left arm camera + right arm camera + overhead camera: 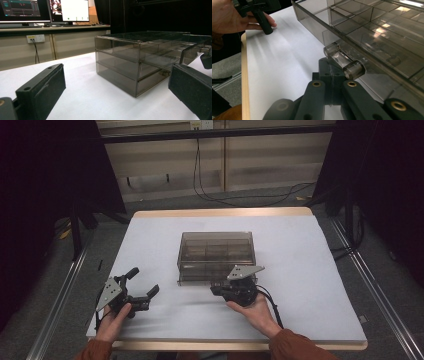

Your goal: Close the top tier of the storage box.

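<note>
A: right claw (223, 289) state?
B: jaws closed together, just under the clear handle (344, 62) of the smoked drawer box (216, 256), gripping nothing

A: left claw (146, 285)?
B: wide open, empty, box well off to its right on the table (310, 270)

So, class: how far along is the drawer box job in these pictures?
Done: one drawer of the box looks partly slid out. In hand: the right gripper, fingers together, sits at that drawer's handle; a grip is unclear. Left: the left gripper waits open, apart; other drawers look shut.
</note>
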{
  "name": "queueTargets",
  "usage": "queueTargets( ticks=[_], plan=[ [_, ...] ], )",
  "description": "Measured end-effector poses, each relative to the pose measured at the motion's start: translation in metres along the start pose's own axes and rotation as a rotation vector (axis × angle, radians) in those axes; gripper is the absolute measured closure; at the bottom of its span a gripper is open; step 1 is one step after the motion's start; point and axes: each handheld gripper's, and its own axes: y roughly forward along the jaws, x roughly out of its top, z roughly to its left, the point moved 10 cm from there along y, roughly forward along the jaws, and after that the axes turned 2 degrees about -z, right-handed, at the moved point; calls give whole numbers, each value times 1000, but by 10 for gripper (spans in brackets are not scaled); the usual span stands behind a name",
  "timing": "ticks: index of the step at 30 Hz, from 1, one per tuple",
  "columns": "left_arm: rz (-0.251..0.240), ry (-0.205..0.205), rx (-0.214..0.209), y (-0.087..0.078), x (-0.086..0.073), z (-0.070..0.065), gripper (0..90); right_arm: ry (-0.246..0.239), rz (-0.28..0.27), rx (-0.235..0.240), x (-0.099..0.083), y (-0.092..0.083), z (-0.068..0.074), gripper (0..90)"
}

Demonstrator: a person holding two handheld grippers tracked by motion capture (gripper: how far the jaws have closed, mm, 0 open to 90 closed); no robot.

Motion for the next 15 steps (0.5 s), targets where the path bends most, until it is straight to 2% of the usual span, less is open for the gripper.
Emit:
queueTargets(
  ticks=[15],
  plan=[
    [1,-1,1,0,0,0,9,2,-3,-2,2,2,-5,900]
  ],
)
